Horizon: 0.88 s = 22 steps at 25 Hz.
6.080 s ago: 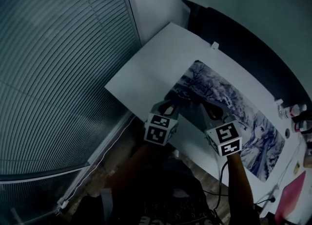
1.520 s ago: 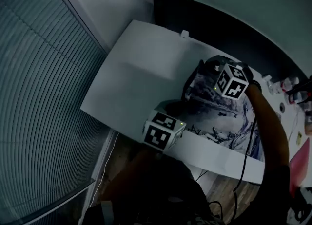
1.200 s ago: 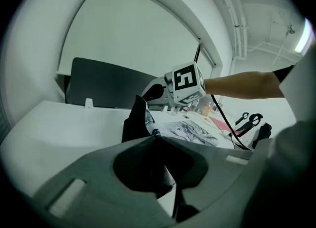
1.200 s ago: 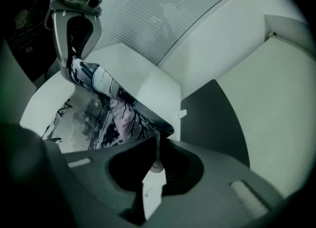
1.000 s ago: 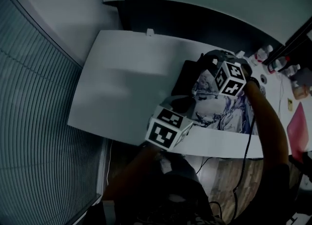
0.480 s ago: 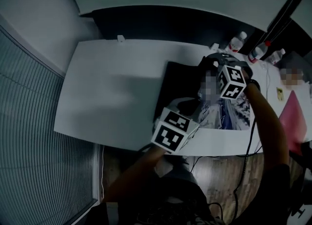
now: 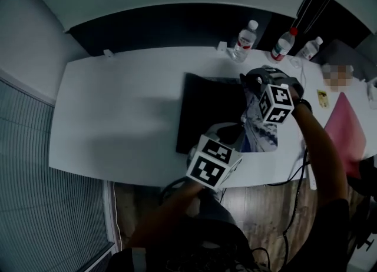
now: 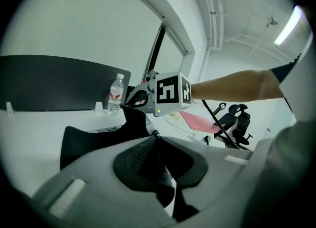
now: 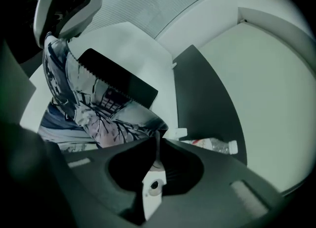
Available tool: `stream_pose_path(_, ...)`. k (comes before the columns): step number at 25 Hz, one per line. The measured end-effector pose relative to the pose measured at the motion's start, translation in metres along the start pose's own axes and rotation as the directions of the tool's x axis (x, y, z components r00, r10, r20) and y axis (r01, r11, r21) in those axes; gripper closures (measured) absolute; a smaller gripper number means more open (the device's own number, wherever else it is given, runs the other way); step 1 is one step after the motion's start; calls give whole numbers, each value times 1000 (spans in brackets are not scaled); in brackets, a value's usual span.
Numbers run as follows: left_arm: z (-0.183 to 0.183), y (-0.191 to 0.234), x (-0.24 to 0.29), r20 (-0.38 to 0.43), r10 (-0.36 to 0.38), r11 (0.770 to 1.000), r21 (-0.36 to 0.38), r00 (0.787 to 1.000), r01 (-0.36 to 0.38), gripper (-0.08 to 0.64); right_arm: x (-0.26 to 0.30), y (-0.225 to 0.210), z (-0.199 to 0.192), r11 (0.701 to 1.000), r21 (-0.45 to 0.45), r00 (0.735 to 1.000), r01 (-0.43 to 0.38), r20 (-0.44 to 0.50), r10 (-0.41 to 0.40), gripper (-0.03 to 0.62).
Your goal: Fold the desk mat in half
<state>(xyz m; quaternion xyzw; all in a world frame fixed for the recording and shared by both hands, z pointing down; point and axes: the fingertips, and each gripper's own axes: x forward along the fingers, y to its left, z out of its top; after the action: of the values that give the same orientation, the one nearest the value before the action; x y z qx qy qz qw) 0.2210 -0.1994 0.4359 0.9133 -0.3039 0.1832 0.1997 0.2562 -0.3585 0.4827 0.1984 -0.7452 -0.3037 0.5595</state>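
Observation:
The desk mat lies on the white table (image 7: 118, 118), partly doubled over. Its black underside (image 7: 209, 109) faces up, and a strip of the printed side (image 7: 262, 129) shows beneath at the right. My left gripper (image 7: 232, 130) is shut on the mat's near edge. In the left gripper view the black sheet (image 8: 94, 138) rises into the left gripper (image 8: 153, 140). My right gripper (image 7: 250, 81) is shut on the far corner. In the right gripper view the printed sheet (image 9: 98, 113) curls into the right gripper (image 9: 157, 140), with the black underside (image 9: 118, 81) behind.
Three water bottles (image 7: 245, 33) (image 7: 283, 42) (image 7: 310, 47) stand at the table's back edge before a dark partition (image 7: 177, 26). A pink folder (image 7: 341, 129) lies at the right end. Cables hang below the front edge. An office chair (image 8: 237, 118) stands beyond the table.
Both grippers have carried the mat's lifted end rightward over the rest of the mat. More black underside faces up and less print shows. Both stay shut on the mat.

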Motion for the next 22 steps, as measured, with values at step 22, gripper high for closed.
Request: stream_pose_path(22,4,-73,148,-100,0,997,82,995,8,522,5,13,-122,1000,-10,997,25,78,-24,552)
